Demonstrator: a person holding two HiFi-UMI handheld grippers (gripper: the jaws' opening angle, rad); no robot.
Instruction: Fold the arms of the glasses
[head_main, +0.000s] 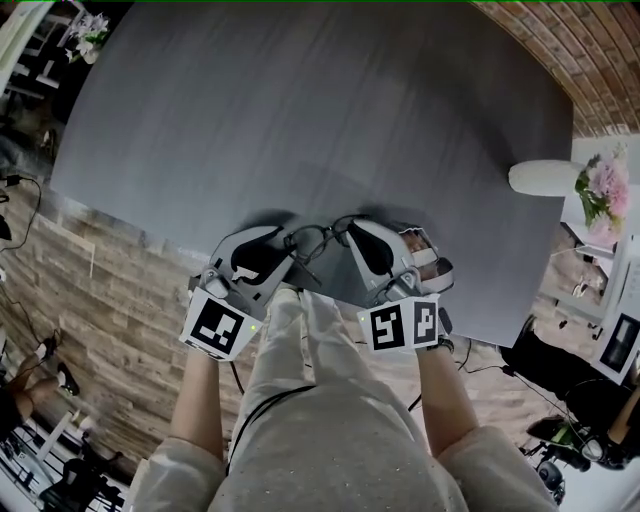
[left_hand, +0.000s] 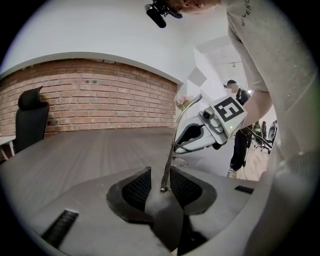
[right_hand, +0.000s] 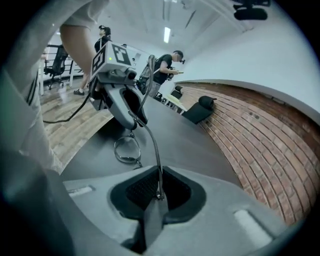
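Thin metal glasses (head_main: 320, 240) hang between my two grippers just above the near edge of the dark grey table (head_main: 300, 110). My left gripper (head_main: 288, 243) is shut on one arm of the glasses (left_hand: 172, 150); in the left gripper view the thin arm rises from between the pads (left_hand: 139, 189) toward the right gripper (left_hand: 202, 134). My right gripper (head_main: 350, 232) is shut on the other arm (right_hand: 152, 150), which curves up to the left gripper (right_hand: 122, 100). A round lens (right_hand: 127, 150) hangs below that arm, over the table.
A white oval vase (head_main: 545, 178) with pink flowers (head_main: 603, 195) stands at the table's right edge. A black office chair (left_hand: 30, 115) stands by the brick wall (left_hand: 100, 100). Wooden floor (head_main: 120, 310) lies beside the table, and people stand in the background.
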